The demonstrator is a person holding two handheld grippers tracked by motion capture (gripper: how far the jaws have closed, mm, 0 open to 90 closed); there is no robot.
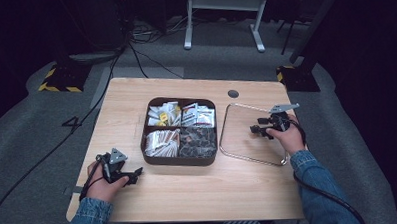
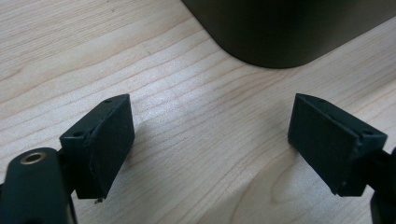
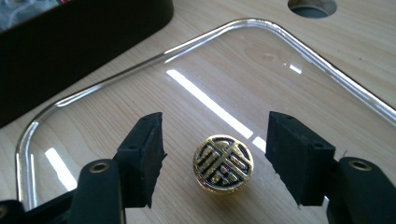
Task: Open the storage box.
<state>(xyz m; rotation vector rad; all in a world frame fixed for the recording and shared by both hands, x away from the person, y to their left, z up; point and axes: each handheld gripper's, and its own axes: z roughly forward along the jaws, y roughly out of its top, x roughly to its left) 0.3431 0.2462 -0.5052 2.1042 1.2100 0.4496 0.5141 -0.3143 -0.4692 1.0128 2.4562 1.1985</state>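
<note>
A clear glass lid [image 1: 248,158] lies flat on the table to the right of a dark four-compartment box [image 1: 180,160]. In the right gripper view the lid [image 3: 140,88] carries a round gold knob [image 3: 223,164] with a black pattern. My right gripper [image 3: 215,158] stands open around that knob, with a gap on each side between pad and knob. In the high view the right gripper [image 1: 255,130] sits over the lid's middle. My left gripper [image 1: 135,175] rests at the front left of the table, open and holding nothing [image 2: 210,140], pointing at the box's rounded corner [image 2: 280,32].
The box's compartments hold several sachets and packets [image 1: 181,115]. A round cable hole [image 1: 233,94] is in the table behind the lid. Bare wood [image 1: 204,189] lies in front of the box. Cables and a stand's legs are on the floor beyond the table.
</note>
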